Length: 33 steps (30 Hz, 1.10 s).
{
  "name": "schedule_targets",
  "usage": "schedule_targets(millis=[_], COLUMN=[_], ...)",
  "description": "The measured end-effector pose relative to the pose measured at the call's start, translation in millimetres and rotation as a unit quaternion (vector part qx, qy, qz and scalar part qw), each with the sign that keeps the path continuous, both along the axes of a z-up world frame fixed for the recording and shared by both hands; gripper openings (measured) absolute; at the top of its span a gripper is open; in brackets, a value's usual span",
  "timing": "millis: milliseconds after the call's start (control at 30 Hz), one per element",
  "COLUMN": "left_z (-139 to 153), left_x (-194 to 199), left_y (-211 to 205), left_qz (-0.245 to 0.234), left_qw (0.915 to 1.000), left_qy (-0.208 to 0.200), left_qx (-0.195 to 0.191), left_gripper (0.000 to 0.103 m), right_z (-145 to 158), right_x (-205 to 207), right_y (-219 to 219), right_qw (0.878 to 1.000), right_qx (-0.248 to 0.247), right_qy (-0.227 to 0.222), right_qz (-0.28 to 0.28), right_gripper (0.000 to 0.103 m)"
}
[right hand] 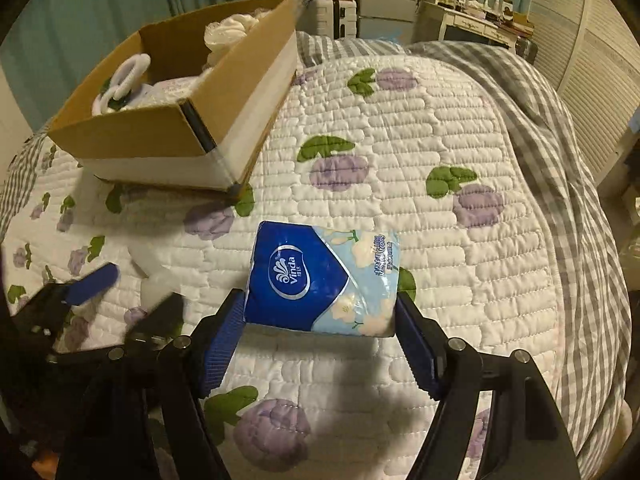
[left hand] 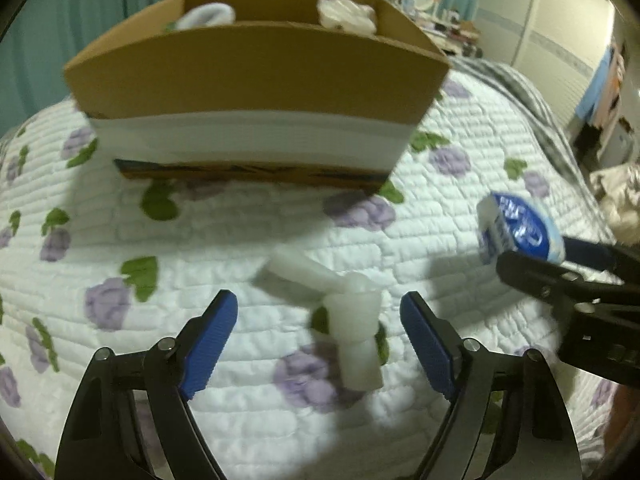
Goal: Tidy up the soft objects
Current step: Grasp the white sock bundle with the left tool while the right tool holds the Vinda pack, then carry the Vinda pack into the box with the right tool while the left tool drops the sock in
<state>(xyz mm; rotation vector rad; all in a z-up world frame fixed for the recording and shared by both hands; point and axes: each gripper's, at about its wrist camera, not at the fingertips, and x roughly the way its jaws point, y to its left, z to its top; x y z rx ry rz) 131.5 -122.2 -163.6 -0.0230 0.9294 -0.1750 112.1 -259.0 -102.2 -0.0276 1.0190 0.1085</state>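
Right tongs clamp the tissue pack, left tongs gape around white rolls (blurred) on the bed quilt.

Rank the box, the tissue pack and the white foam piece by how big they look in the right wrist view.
1. box
2. tissue pack, though it is nearer the camera, which enlarges it
3. foam piece, blurred and partly hidden

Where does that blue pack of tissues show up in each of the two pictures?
Left wrist view: the tissue pack sits at the far right edge, held in the right gripper.
Right wrist view: the pack is at lower centre, clamped between the blue pads.
Shared landmark: the cardboard box on the quilt.
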Motion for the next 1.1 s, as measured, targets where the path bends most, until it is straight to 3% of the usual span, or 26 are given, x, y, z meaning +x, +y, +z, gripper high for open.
schedule_targets(millis=[33, 100, 167, 267, 633, 867, 1100], left_z=[-1.9, -6.2, -6.8, -3.8, 41.7, 99.6, 167.8], left_x=[0.5, 2.8, 4.2, 4.7, -26.9, -36.1, -28.1], left_y=[-2.6, -7.0, -8.1, -3.9, 26.8, 46.7, 65.1], left_qz=[-0.004, -0.012, -0.014, -0.015, -0.028, -0.023, -0.016], left_qw=[1.0, 0.9998, 0.9998, 0.9999, 0.9987, 0.9949, 0.984], left_qy=[-0.001, -0.002, -0.005, -0.005, -0.041, -0.098, -0.177], left_qx=[0.003, 0.015, 0.016, 0.002, 0.0, 0.0, 0.015], left_gripper=[0.07, 0.063, 0.045, 0.033, 0.03, 0.03, 0.03], right_z=[1.1, 2.3, 0.6, -1.1, 32.0, 96.3, 170.6], right_x=[-1.1, -2.3, -1.7, -2.5, -19.9, -28.5, -17.1], right_y=[1.5, 2.1, 1.8, 0.9, 9.0, 30.1, 56.3], right_qw=[1.0, 1.0, 1.0, 1.0, 0.998, 0.992, 0.979], right_qx=[0.0, 0.0, 0.001, 0.003, 0.006, 0.003, 0.002], right_qy=[-0.003, -0.008, -0.01, -0.014, -0.064, -0.123, -0.195], right_qz=[0.001, 0.003, 0.003, 0.002, 0.008, 0.036, 0.064], right_gripper=[0.073, 0.073, 0.073, 0.073, 0.073, 0.073, 0.073])
